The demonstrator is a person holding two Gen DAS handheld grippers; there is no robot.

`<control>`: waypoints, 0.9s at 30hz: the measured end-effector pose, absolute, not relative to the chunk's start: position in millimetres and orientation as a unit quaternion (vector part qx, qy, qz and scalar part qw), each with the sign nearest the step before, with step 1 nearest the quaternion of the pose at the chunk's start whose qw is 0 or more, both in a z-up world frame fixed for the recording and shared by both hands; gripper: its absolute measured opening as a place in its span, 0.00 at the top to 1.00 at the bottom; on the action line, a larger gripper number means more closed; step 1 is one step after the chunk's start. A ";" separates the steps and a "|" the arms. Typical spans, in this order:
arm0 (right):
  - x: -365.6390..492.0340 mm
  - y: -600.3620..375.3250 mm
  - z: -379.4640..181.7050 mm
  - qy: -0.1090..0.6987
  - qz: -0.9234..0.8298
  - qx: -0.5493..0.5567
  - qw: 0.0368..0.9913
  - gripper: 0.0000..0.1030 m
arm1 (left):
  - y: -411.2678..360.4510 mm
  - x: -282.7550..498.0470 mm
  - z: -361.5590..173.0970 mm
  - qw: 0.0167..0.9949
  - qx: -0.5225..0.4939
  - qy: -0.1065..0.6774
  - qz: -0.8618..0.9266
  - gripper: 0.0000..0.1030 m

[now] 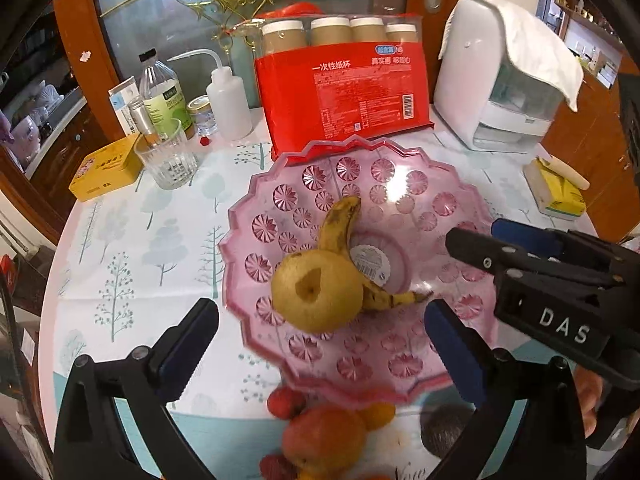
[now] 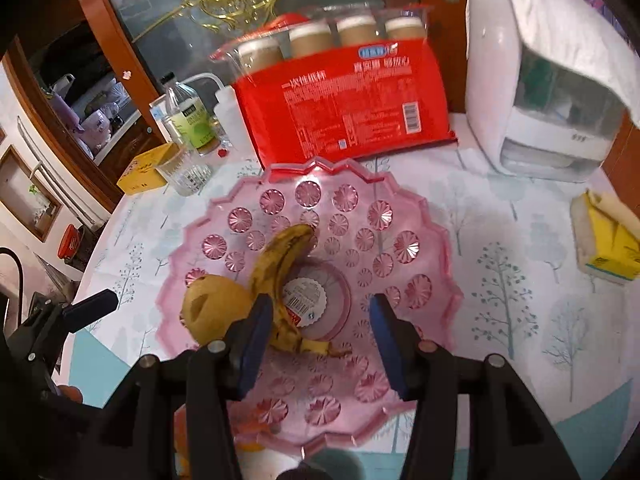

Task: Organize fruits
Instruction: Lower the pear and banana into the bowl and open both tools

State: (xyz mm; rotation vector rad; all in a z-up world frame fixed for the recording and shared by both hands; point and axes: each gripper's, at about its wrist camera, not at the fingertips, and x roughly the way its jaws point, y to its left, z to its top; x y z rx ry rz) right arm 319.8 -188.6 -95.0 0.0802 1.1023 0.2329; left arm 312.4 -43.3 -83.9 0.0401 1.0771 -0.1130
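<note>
1. Behind the tabletop with its tree-pattern cloth stands a wooden cabinet with a glass door and a gold ornament.
2. On the tabletop rests a pink plastic fruit plate with a scalloped rim.
3. Inside the plate lie a spotted banana and a yellow pear; the pear touches the banana at about 8 o'clock from the plate's centre, where a sticker sits.
4. My left tongs hang above the near part of the plate, spread wide, with nothing between the pads; the pear is just beyond them.
5. My right tongs are parted about halfway and released; the banana's stem end lies below the gap, and the pads do not press it.
6. At 6 o'clock from the plate, more fruits wait on the cloth: a strawberry, an orange-red fruit, and one dark round fruit.
7. At 12 o'clock stands a red pack of paper cups, at 10 o'clock a drinking glass and a yellow tin, at 2 o'clock a white appliance under a cloth.
</note>
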 end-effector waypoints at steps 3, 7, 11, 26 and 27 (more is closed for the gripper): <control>307.6 -189.6 -81.5 0.513 0.107 0.035 0.851 0.51 | -40.5 298.8 -72.1 0.860 0.019 0.506 -0.056 0.01; 293.5 -192.4 -67.7 0.507 0.100 0.044 0.855 0.51 | -35.4 277.4 -52.2 0.868 0.018 0.493 -0.061 0.01; 275.3 -192.0 -51.5 0.498 0.094 0.047 0.861 0.51 | -26.9 259.4 -35.4 0.874 0.013 0.482 -0.067 0.01; 193.1 -184.0 9.2 0.460 0.066 0.046 0.884 0.50 | 12.0 188.3 18.7 0.892 -0.010 0.443 -0.092 0.01; 186.1 -182.8 13.8 0.458 0.063 0.047 0.886 0.50 | 13.6 182.9 24.1 0.893 -0.007 0.440 -0.094 0.01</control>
